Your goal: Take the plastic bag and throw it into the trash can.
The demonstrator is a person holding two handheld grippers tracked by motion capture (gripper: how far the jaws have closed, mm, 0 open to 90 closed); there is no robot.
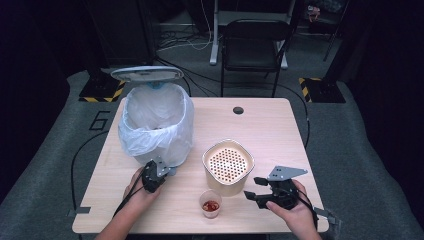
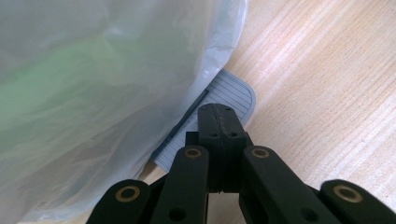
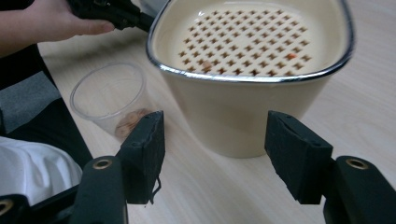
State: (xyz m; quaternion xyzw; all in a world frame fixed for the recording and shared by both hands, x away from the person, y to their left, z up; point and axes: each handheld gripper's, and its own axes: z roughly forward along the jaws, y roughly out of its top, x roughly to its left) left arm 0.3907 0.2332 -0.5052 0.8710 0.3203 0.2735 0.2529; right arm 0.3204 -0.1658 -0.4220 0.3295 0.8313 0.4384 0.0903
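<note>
On the pale wooden table (image 1: 270, 125), the lidded pedal bin lined with a clear plastic bag (image 1: 155, 125) stands at the left. Right of it sits the cream perforated-insert tub (image 1: 228, 165), and the small clear plastic cup (image 1: 210, 204) stands just before that tub.

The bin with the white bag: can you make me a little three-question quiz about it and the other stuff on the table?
1. True or false: the bin has its lid up.
2. What do the shut jaws of the left gripper rest on? A) the bin's pedal B) the small plastic cup C) the table's hole
3. Which thing stands straight ahead between the right gripper's open jaws?

Key: 1 true. 2 A. 3 the cream container with the holed insert.
</note>
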